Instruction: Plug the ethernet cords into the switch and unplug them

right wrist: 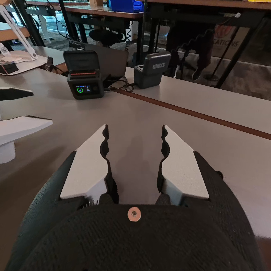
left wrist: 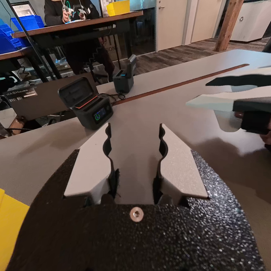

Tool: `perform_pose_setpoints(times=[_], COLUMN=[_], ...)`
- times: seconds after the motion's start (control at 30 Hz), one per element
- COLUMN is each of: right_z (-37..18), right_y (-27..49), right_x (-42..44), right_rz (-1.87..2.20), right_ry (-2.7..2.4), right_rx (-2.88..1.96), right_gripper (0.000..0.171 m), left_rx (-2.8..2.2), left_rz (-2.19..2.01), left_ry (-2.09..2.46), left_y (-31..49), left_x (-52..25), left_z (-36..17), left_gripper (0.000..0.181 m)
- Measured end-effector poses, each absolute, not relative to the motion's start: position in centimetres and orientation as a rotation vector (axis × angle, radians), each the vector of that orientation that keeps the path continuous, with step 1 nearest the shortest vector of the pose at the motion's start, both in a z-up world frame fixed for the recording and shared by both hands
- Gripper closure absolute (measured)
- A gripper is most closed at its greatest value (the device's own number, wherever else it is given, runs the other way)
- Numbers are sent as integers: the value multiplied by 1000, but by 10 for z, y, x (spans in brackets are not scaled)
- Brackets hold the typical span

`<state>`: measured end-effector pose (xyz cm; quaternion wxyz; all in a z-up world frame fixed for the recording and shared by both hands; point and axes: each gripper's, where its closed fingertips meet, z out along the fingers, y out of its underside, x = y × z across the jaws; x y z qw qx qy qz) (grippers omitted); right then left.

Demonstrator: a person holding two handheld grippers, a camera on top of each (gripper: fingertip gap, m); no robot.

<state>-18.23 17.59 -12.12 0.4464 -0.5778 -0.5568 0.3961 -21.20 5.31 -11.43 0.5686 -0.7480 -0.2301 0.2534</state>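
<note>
- Jaws of the left gripper [left wrist: 134,124] and right gripper [right wrist: 134,125] stand apart, holding nothing, over bare grey table [right wrist: 132,111].
- Ahead, beyond both: two dark charging cases [right wrist: 85,83].
- Switch and ethernet cords appear nowhere; plugging seemingly not begun.

An office turned workshop, by the look of it. Long grey desks [right wrist: 190,146] run in rows on dark metal legs, with wood-plank flooring [left wrist: 183,54] beyond. Far left sit blue bins [left wrist: 26,22], a yellow bin [left wrist: 118,7] on the next desk [left wrist: 76,26], where a person [left wrist: 70,13] handles small parts. Two charger cases [right wrist: 85,82] stand open on the near desk with cables [right wrist: 120,86] trailing. Far right, a timber post [left wrist: 228,25], pale doors [left wrist: 173,22] and a white recycling bin [left wrist: 249,20]
</note>
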Motion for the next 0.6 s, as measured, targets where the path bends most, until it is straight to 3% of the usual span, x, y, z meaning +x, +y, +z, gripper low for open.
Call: perform_pose_setpoints(times=[0.6], right_z=[-142], right_y=[193], right_x=[-179], right_rz=[940], right_ry=[-1371], right_rx=[-1606], right_gripper=[93], left_rx=[-1806], left_rz=[561], left_ry=[-542], left_y=[60], left_x=[-209], left_z=[-122], left_gripper=[111])
